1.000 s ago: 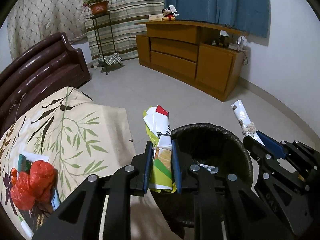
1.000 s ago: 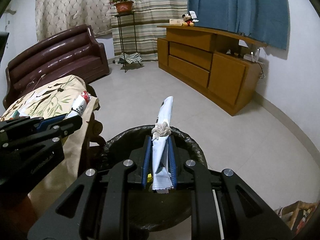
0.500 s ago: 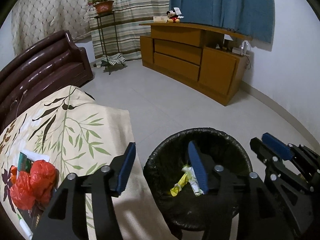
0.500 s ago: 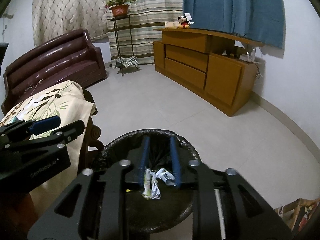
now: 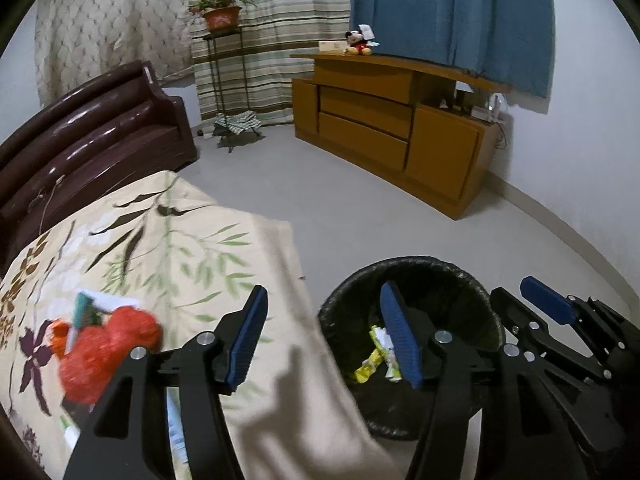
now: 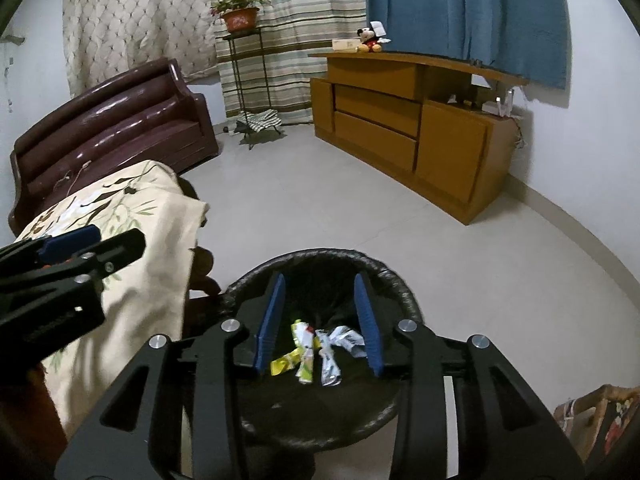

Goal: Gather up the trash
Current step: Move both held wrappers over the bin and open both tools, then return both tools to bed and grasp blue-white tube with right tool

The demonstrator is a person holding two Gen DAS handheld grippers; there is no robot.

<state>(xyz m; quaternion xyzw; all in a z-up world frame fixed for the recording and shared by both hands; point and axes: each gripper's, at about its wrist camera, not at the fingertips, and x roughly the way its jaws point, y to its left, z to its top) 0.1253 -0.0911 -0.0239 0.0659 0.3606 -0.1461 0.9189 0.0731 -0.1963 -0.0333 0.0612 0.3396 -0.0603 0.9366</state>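
Tongs came nearest in both views. The left tongs [image 5: 322,338] stood spread and were opening, nothing between their blue pads; one pad hung over the cloth's edge, the other over the bin. The right tongs [image 6: 319,322] were also parted and opening, empty, poised above the bin's mouth.

Below them stood the round black-lined trash bin [image 6: 394,284] on the floor, and at its bottom lay the crumpled yellow, green and white wrappers [image 6: 316,350], loose and apart from either pair of tongs. Just beside the bin, to its left, was the surface draped in a cream cloth printed with green leaves and dark flowers [image 5: 168,248], its edge hanging down near the bin's rim. On that cloth, well to the left, rested a crumpled red plastic bag [image 5: 104,350] with scraps of white and teal paper tucked around it, blurred in the left view.

Beyond lay the pale tiled floor [image 6: 320,200]. A dark maroon leather sofa [image 6: 116,120] stood behind the surface. Further back were a black metal stand bearing a potted plant [image 6: 240,14], a wooden cabinet with drawers [image 6: 408,128] topped by a small plush mouse toy [image 6: 370,38], and along the wall, patterned cream, striped and blue curtains [image 6: 468,12].
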